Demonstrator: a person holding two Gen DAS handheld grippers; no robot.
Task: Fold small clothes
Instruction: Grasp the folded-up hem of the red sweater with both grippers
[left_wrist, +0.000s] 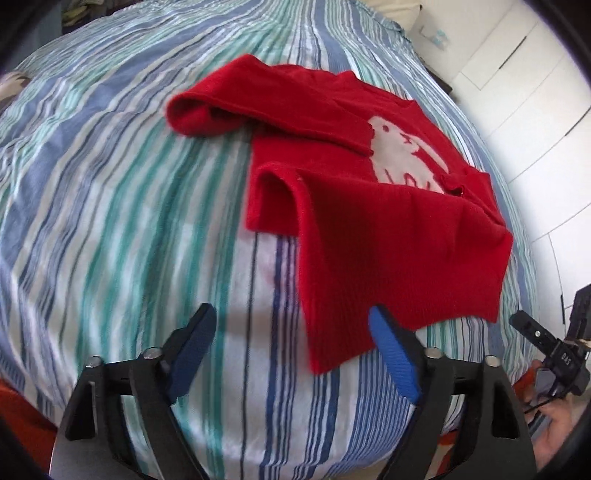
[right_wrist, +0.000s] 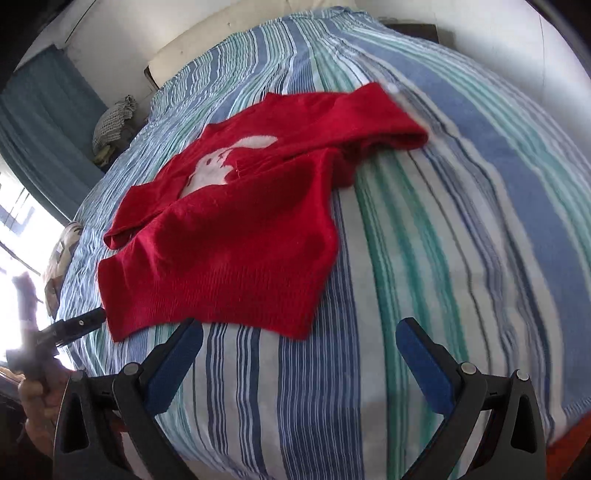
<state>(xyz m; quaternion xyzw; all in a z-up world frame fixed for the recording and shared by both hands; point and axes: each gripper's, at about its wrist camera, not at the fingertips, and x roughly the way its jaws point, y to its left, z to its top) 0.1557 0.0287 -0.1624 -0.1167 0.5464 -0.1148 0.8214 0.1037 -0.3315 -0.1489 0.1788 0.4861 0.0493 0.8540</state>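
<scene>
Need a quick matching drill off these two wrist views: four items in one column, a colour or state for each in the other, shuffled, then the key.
Items:
1. sweater
2. rabbit picture
3. bed cover
4. left gripper

States:
A. striped blue, green and white
B. pale shape, partly covered by a folded sleeve
C. jaws apart, nothing between them, near the hem corner
D. red, lying on the bed with both sleeves folded in

Pairs: 1-D, 2-B, 3-A, 4-C
</scene>
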